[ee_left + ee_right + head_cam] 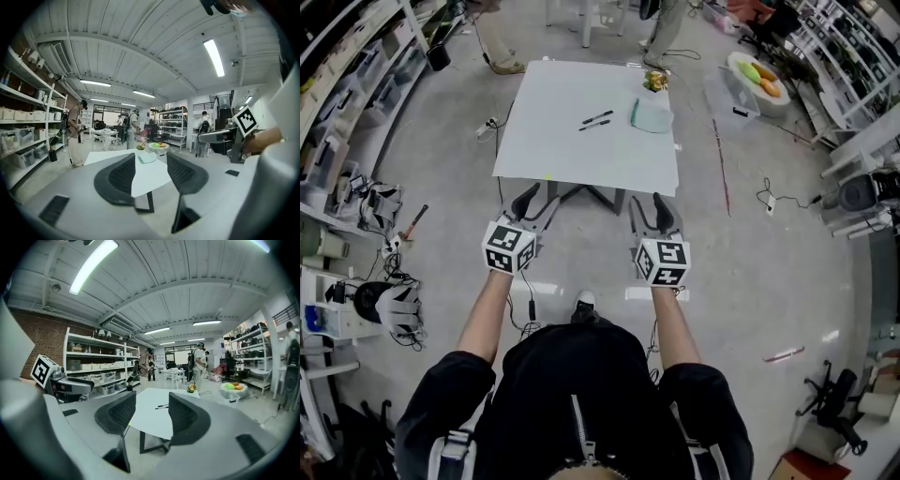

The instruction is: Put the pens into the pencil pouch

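The left hand-held gripper (536, 202) and right hand-held gripper (650, 212) are hovering off the tabletop's (562, 141) near edge, jaws apart and empty. Two pens (598, 117) are lying just left of the pouch (652, 115) on the far side, with nothing packed yet.

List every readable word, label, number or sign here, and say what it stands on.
No text can be read.
The cubes on the left gripper and right gripper bear only black-and-white square markers, no letters.
Labels on the shelf bins, if any, are too small to read.

Count: 1 table (572, 159) w/ 2 pens (598, 117), 1 pencil pouch (652, 116), 1 small yellow-green obj (654, 82).
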Motion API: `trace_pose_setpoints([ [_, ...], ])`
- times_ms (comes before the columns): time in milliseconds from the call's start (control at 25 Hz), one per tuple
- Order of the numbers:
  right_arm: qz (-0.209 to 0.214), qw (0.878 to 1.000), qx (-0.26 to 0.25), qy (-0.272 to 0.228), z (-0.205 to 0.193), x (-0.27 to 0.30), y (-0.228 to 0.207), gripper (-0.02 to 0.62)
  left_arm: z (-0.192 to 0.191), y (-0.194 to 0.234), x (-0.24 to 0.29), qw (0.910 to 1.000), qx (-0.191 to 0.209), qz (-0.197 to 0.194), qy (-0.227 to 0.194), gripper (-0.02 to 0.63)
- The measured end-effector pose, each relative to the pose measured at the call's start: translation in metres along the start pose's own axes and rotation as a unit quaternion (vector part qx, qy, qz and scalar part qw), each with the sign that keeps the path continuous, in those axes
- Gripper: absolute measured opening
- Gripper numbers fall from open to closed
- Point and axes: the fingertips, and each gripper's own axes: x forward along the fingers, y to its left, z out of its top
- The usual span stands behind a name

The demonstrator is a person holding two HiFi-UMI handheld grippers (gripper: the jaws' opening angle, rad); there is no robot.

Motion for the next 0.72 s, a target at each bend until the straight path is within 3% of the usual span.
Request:
trace_pose_setpoints([
  [720,0.014,1.000,0.000,0.020,0.010,0.132,-0.080,0.209,0.005,0.064,0.145,0.9999,-0.007,0.005,0.014,0.224],
])
